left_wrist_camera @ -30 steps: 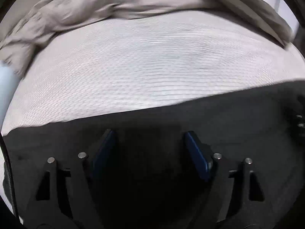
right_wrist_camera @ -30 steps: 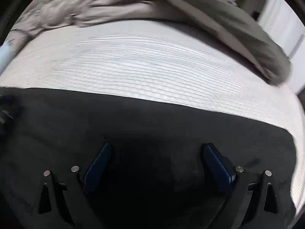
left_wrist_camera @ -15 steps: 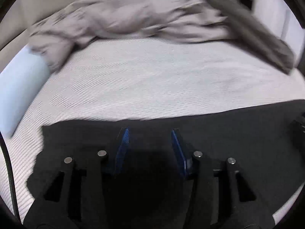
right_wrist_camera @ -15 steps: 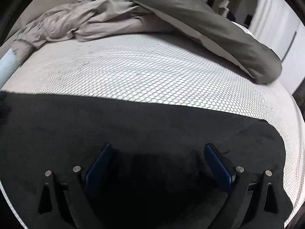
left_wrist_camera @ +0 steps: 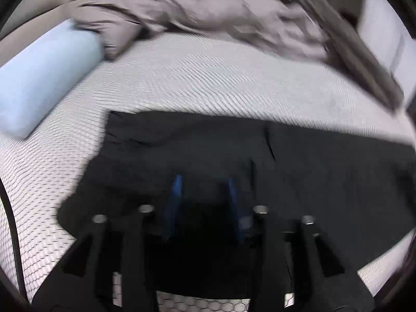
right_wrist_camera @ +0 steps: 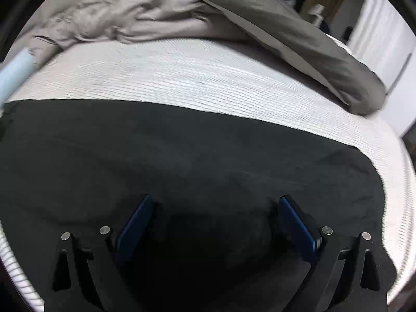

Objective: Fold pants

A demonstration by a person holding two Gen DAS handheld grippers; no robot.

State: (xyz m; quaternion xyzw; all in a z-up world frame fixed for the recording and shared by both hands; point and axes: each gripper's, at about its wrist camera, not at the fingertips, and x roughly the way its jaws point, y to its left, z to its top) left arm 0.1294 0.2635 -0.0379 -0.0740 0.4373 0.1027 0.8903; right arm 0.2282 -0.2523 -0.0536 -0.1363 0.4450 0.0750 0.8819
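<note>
Black pants (left_wrist_camera: 299, 161) lie flat on a white textured mattress (left_wrist_camera: 208, 83). In the left wrist view their left end is in sight and my left gripper (left_wrist_camera: 204, 184) hovers over it, jaws partly closed with a gap and nothing between them. In the right wrist view the pants (right_wrist_camera: 182, 150) fill the lower half, with their right end at the right. My right gripper (right_wrist_camera: 215, 202) is wide open and empty just above the fabric.
A crumpled beige and grey duvet (right_wrist_camera: 234, 18) is piled along the far side of the mattress (right_wrist_camera: 208, 78). A light blue pillow (left_wrist_camera: 39, 78) lies at the left edge. White wall and curtains stand at the right.
My left gripper has pulled back and left while its jaws narrowed; the pants' left end came into view. My right gripper stayed wide open and shifted only slightly.
</note>
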